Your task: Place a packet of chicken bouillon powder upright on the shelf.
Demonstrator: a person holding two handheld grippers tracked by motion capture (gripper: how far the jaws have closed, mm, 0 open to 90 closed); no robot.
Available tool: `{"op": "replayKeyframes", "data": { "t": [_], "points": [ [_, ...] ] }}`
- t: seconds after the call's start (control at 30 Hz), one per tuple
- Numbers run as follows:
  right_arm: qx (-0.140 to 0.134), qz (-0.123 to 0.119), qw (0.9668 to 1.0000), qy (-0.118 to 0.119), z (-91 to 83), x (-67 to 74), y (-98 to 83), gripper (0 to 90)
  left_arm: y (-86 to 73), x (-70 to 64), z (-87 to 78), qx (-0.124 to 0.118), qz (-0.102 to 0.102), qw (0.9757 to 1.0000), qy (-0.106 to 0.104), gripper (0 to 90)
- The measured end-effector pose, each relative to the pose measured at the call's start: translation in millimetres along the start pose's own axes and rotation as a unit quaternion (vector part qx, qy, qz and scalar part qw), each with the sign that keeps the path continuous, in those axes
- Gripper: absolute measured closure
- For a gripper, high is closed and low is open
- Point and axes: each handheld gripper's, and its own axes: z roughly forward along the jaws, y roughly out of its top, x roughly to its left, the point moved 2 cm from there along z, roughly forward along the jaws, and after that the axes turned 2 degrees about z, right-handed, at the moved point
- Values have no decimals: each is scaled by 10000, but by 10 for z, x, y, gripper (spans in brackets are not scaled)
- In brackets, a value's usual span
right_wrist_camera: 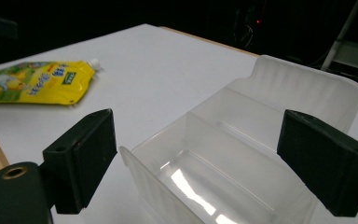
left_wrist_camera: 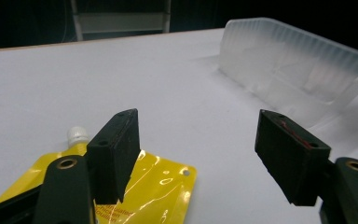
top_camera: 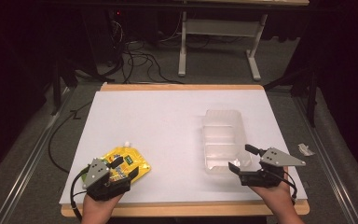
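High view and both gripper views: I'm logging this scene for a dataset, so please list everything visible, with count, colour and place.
Pouch: one, yellow with white cap, near left on the table, under the left gripper.
Container: one, clear plastic with compartments, right of centre, empty.
Table: one, white top with wooden edge.
Scrap: one, whitish, on the floor right of the table.
Frame: one, grey, beyond the table.
Cables: several, black, on the floor.
Left gripper: black, open over the pouch.
Right gripper: black, open at the container's near end.
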Motion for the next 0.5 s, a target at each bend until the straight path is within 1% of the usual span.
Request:
{"op": "replayKeyframes", "data": {
  "t": [0.03, 0.1, 0.13, 0.27, 0.3, 0.33, 0.37, 0.4, 0.43, 0.47, 0.5],
  "points": [
    [50, 6, 10000, -49, 5, -21, -34, 118, -5, 12, 20, 5, -51, 10000, 2, 313],
    [60, 3, 10000, -53, 12, -28, -45, 120, -7, 20, 23, 22, -14, 10000, 43, 311],
    [76, 42, 9999, -55, 17, -39, -55, 124, -12, 38, 27, 38, 8, 9999, 95, 311],
    [42, 72, 10000, -50, 14, -24, -52, 143, -49, 155, 17, 135, -5, 9997, 221, 325],
    [64, 64, 9999, -57, 18, -15, -52, 145, -62, 193, 8, 144, 11, 9995, 278, 350],
    [57, 51, 10000, -40, 29, -3, -58, 152, -75, 234, -2, 151, 23, 9993, 348, 445],
    [57, 51, 10000, -40, 29, -3, -58, 152, -88, 284, -18, 192, 52, 9990, 390, 445],
    [89, 16, 9999, -44, 38, 6, -66, 154, -102, 339, -34, 205, 93, 9988, 443, 590],
    [89, 16, 9999, -44, 38, 6, -66, 154, -119, 400, -49, 244, 111, 9982, 530, 590],
    [106, 21, 9999, -42, 41, 14, -71, 156, -137, 466, -65, 286, 88, 9976, 625, 648],
    [125, 20, 9999, -43, 44, 17, -77, 159, -155, 538, -81, 287, 48, 9970, 724, 729]
  ]
}}
